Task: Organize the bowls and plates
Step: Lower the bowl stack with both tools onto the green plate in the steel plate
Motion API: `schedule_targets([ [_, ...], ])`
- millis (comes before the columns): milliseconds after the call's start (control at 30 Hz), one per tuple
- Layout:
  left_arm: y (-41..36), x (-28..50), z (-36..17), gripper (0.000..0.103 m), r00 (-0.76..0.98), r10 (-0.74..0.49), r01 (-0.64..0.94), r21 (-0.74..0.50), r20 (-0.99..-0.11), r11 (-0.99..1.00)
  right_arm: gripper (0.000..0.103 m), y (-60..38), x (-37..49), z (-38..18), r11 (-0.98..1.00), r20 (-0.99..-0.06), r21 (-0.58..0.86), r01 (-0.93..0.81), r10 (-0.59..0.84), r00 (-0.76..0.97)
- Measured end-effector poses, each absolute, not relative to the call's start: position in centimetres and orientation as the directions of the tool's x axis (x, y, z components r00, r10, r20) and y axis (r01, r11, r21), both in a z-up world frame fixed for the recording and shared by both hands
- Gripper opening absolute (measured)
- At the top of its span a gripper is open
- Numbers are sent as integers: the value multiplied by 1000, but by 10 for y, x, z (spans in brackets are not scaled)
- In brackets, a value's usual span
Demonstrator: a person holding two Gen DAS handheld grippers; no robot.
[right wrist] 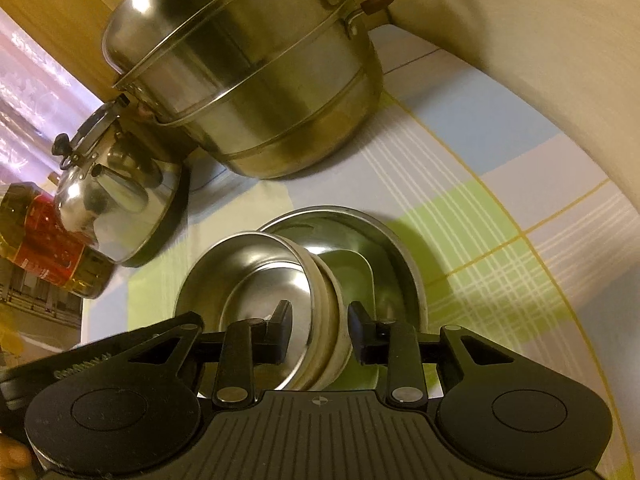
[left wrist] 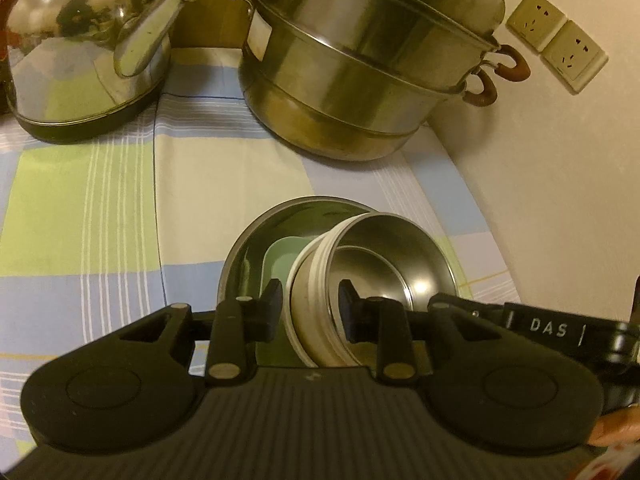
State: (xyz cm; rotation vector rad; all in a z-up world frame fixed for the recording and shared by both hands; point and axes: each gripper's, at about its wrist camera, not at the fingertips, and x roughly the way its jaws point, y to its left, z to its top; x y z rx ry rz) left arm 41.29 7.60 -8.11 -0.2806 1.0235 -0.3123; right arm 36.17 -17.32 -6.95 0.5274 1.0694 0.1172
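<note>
A steel bowl with a white outer shell [left wrist: 400,256] [right wrist: 248,264] stands tilted on edge, with what looks like a second bowl nested inside. It rests in a wide steel basin [left wrist: 256,232] [right wrist: 400,248] beside a pale green tray [left wrist: 280,256] [right wrist: 352,268]. My left gripper [left wrist: 310,306] straddles the bowl's wall, one pad outside and one inside, and is shut on it. My right gripper [right wrist: 320,320] also straddles the bowl's wall. A slim gap shows at its inner pad, so it is open.
A large two-tier steel steamer pot [left wrist: 360,60] and a steel kettle [left wrist: 80,48] stand at the back of the checked cloth [left wrist: 100,200]. A wall with two sockets [left wrist: 556,40] runs close on the right. A red-labelled bottle [right wrist: 44,236] lies left of the kettle.
</note>
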Motion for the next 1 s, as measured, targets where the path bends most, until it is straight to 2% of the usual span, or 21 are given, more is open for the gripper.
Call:
schedule_targets([
  [133,75,410,-83,25,479,-375,127,-360,-793,924,30,-174,357,-73,865,-795,477,160,347,497],
  [200,75,409,-84,19,474,-389,129,-374,-790,918,21,-176,355,-76,859,-787,488,157,355,505],
  [267,74,409,-83,14,471,-403,135,-387,-785,912,20,-177,354,-76,854,-785,493,165,356,507],
  [300,73,409,-83,14,470,-404,139,-386,-785,912,12,-177,354,-75,854,-782,494,162,355,512],
  [400,69,408,-82,14,470,-387,155,-357,-793,921,12,-178,356,-75,845,-785,503,180,360,504],
  [1000,68,423,-81,13,395,-390,117,-376,-832,919,12,-187,386,-60,817,-852,490,303,377,363],
])
